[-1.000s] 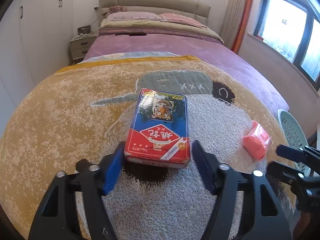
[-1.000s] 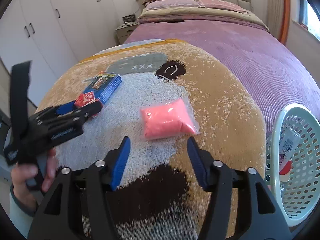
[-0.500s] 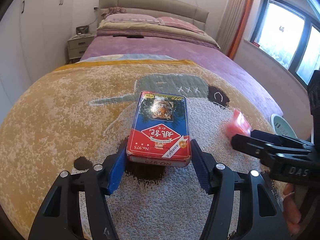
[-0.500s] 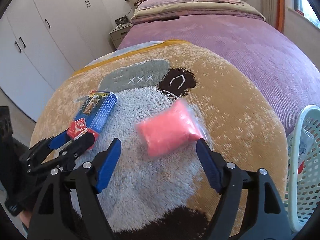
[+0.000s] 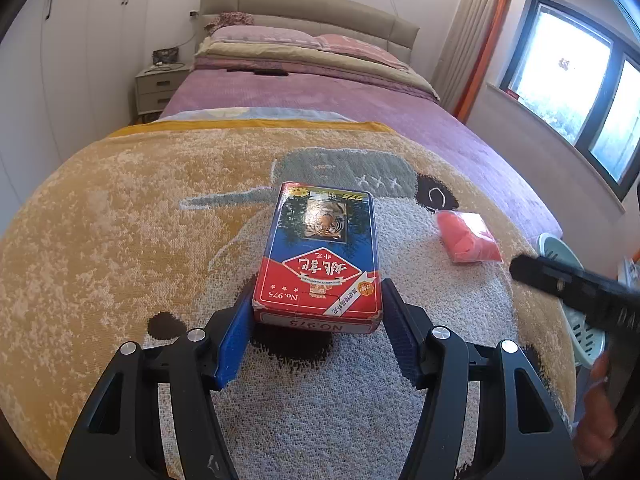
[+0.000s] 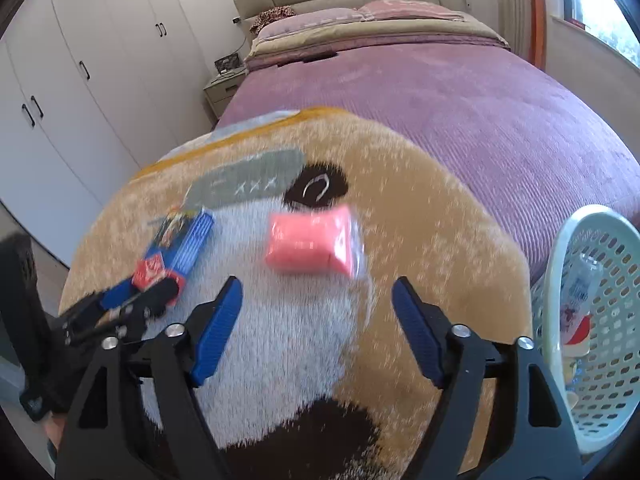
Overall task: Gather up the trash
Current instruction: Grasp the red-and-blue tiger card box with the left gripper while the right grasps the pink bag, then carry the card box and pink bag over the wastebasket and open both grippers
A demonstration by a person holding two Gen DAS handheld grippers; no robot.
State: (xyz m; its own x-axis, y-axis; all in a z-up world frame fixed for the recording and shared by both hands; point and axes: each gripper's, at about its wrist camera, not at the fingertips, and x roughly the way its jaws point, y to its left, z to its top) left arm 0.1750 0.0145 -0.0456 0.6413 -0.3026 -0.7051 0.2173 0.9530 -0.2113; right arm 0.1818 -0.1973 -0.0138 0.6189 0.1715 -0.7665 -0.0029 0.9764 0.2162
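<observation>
Left wrist view: left gripper (image 5: 316, 312) has closed in, blue pads now touching both sides of the card box (image 5: 320, 264) on the blanket (image 5: 100, 220). Right gripper (image 6: 316, 320) has spread wider, short of the pink packet (image 6: 312, 244); basket (image 6: 560, 248) waits at right.

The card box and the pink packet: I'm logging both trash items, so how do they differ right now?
The card box is a rigid red-and-blue carton with a tiger picture; the pink packet is a soft, plain pink pouch in clear wrap. The box sits between the left claw pads; the packet lies ahead of the open right claw, ungripped. Both rest on the blanket.
</observation>
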